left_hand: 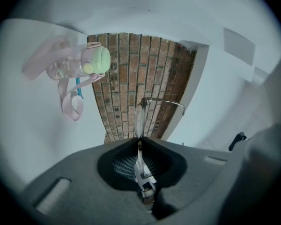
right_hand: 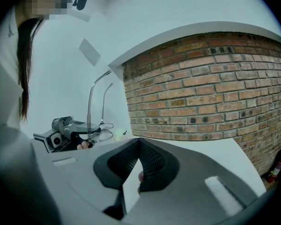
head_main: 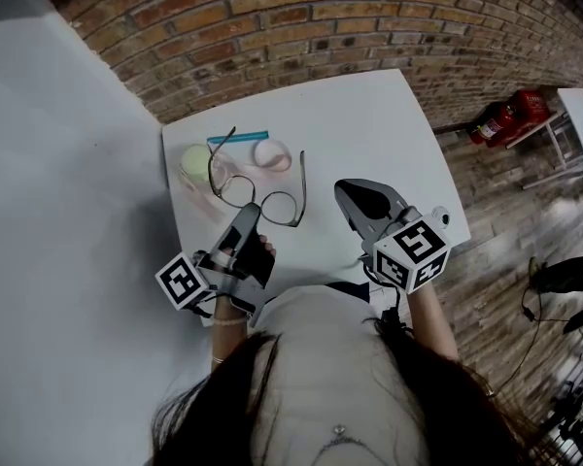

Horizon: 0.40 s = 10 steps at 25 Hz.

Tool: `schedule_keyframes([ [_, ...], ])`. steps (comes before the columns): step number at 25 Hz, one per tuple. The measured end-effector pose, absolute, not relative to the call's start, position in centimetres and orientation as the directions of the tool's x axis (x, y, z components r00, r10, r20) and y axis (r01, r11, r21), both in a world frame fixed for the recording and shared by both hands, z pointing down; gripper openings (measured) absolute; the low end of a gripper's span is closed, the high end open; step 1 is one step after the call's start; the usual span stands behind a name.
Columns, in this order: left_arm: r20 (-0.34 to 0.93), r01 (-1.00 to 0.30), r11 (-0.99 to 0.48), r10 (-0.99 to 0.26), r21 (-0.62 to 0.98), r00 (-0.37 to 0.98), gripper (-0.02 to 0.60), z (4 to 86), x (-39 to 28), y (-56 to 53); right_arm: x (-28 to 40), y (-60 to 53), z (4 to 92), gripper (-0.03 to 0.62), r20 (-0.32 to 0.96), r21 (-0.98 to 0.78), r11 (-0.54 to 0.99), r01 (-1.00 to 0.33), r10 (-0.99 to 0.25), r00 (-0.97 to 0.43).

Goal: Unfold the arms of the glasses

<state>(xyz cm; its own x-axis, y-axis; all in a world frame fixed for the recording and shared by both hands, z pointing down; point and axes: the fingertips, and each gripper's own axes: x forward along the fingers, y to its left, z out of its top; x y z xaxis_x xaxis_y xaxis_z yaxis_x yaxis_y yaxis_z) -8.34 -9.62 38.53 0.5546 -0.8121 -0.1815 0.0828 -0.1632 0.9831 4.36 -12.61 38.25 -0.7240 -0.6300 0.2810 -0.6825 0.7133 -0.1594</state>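
Left hand-held gripper (left_hand: 139,140) is pinched shut on the glasses (head_main: 278,208). Its own view shows the thin frame running edge-on right down the seam of the jaws, gripped at the lens end, which leaves both hinges free. From the head view the glasses sit at about 1 o'clock off that gripper's tip, over the near left part of the white worktop (head_main: 369,124). I can't tell whether the lenses touch the surface or hang just above it.

Both arms look swung out already. In the right gripper view they stand up like two thin stalks at 12 o'clock above the lenses, so I'd guess the unfolding is basically finished and the left one is only steadying the frame.

Right hand-held gripper (head_main: 348,194) is off at 3 o'clock from the glasses, clearly apart from them. Its jaws are closed tip to tip with nothing between them, so it reads as parked out of the way rather than working.

Further out, a clear bottle (head_main: 196,163) with a green lid and pink strap lies at 10 o'clock from the glasses, close to the left arm. There's a pink round thing (head_main: 270,153) at 12 o'clock and a blue strip (head_main: 238,138) just past it. Worth minding the bottle if the glasses get set down that way.
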Motion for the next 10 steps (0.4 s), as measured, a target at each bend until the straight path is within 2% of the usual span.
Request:
schedule_keyframes([
  [10,-0.184,0.088,-0.162,-0.809,0.983,0.559,0.023,38.70,-8.42,-9.58,4.09,-12.41,38.14,0.006,0.280,-0.153,0.719,-0.678,-0.627,-0.727],
])
